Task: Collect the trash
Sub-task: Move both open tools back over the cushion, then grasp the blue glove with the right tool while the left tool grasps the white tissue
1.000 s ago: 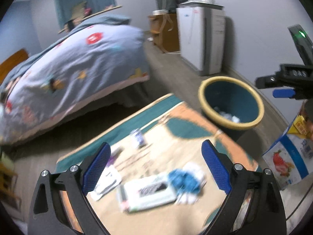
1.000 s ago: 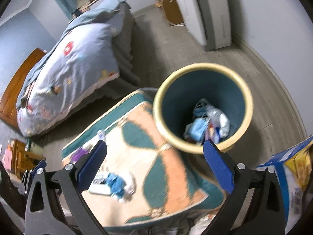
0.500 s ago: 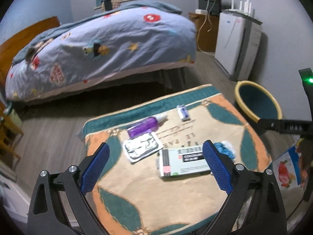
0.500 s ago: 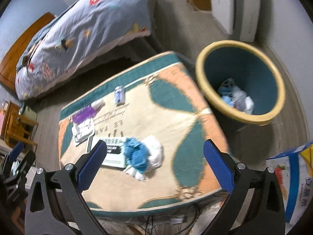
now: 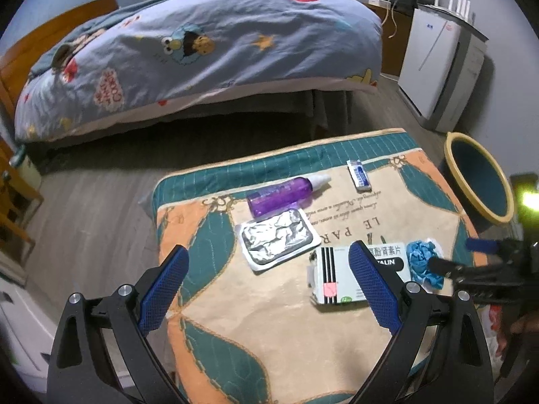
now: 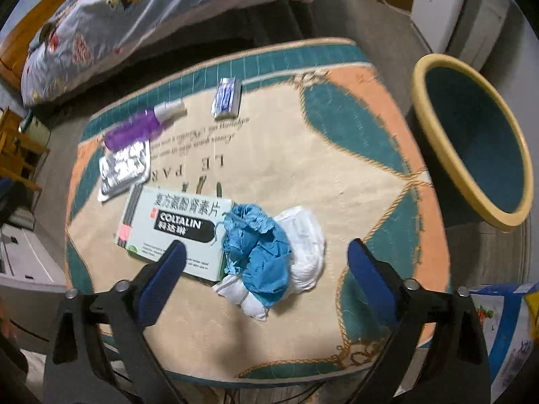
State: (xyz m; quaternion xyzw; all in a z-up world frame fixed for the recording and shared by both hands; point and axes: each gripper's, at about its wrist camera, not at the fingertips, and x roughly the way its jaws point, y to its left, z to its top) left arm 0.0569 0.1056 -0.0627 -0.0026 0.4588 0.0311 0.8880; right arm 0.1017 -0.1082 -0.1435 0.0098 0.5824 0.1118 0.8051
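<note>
Since a second ago both views have swung from the bin to the tabletop. The right gripper (image 6: 266, 269) now hangs above the crumpled blue-and-white tissue wad (image 6: 269, 259); its jaws have just been closing a little but stand wide, the wad below them untouched. The left gripper (image 5: 267, 286) is likewise spread wide and empty, over bare cloth.

Just left of the wad lies a pale green medicine box (image 6: 175, 229), touching it. Beyond are a silver foil blister tray (image 5: 278, 235), a purple plastic bottle (image 5: 283, 195) and a small blue-and-white sachet (image 5: 359, 175).

All rest on a teal, orange and cream quilted table cover (image 5: 269, 320). A yellow-rimmed teal waste bin (image 6: 471, 141) stands on the floor beside it; a bed with a blue cartoon quilt (image 5: 202, 47) lies beyond.
</note>
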